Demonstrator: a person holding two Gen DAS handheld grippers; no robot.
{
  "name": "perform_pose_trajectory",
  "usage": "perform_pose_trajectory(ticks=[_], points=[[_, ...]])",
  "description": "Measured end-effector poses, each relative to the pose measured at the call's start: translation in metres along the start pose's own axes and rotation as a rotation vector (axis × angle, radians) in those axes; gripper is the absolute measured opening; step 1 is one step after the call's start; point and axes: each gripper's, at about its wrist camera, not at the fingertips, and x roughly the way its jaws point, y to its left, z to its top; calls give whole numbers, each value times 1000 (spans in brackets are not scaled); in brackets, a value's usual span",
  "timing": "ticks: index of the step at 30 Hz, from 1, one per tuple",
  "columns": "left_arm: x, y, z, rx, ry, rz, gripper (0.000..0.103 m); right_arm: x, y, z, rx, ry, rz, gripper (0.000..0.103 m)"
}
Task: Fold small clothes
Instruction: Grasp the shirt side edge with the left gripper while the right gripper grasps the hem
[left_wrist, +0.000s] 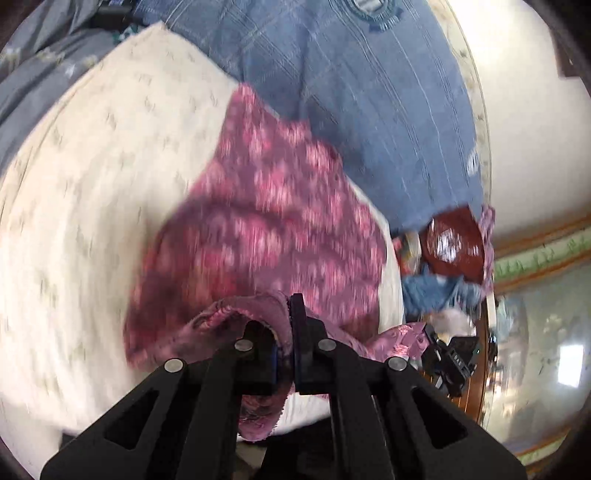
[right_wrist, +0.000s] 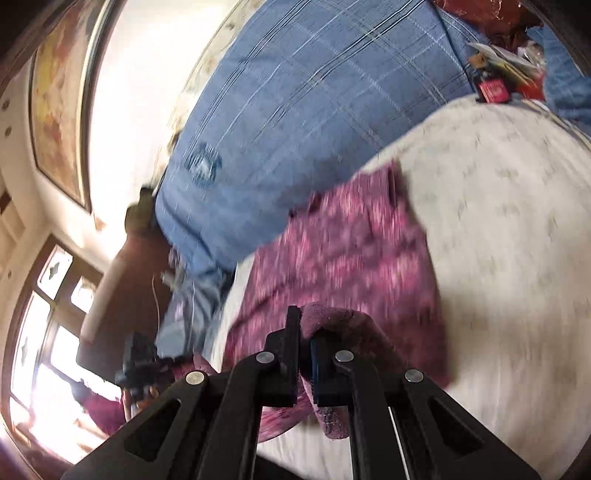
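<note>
Left wrist view shows the left gripper (left_wrist: 286, 332) and right gripper (right_wrist: 304, 343) each clamped on the pink garment's (left_wrist: 266, 221) hem over the cream bedcover (left_wrist: 92, 166), so both should travel level together, keeping the edge taut.

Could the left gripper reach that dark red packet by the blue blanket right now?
Probably not yet. The left gripper is clamped on the pink garment, so it is busy. The dark red packet lies farther off beside the blue blanket, with nothing visibly blocking the way.
</note>
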Motion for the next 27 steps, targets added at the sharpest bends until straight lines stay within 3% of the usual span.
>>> perform_pose_trajectory(ticks=[7, 11, 14, 18, 19, 20, 22, 24, 27], points=[[38, -3, 87, -5, -74, 82, 3, 61, -24, 67, 89, -53, -29, 4], [84, 8, 128, -13, -42, 168, 3, 98, -50, 87, 143, -48, -84, 4], [113, 25, 139, -39, 18, 230, 4, 116, -68, 89, 185, -11, -154, 7], [111, 24, 133, -5, 39, 200, 4, 109, -70, 84, 209, -7, -115, 12], [105, 19, 129, 25, 36, 190, 6, 105, -67, 84, 200, -3, -102, 18], [99, 13, 125, 55, 41, 176, 9, 101, -63, 83, 185, 4, -93, 23], [89, 2, 115, 96, 53, 144, 44, 92, -56, 80, 169, 21, -64, 49], [80, -8, 99, 130, 60, 96, 60, 88, -52, 75, 166, 39, -38, 52], [81, -15, 83, 149, 96, 44, 62, 91, -47, 63, 150, 88, -13, 52]])
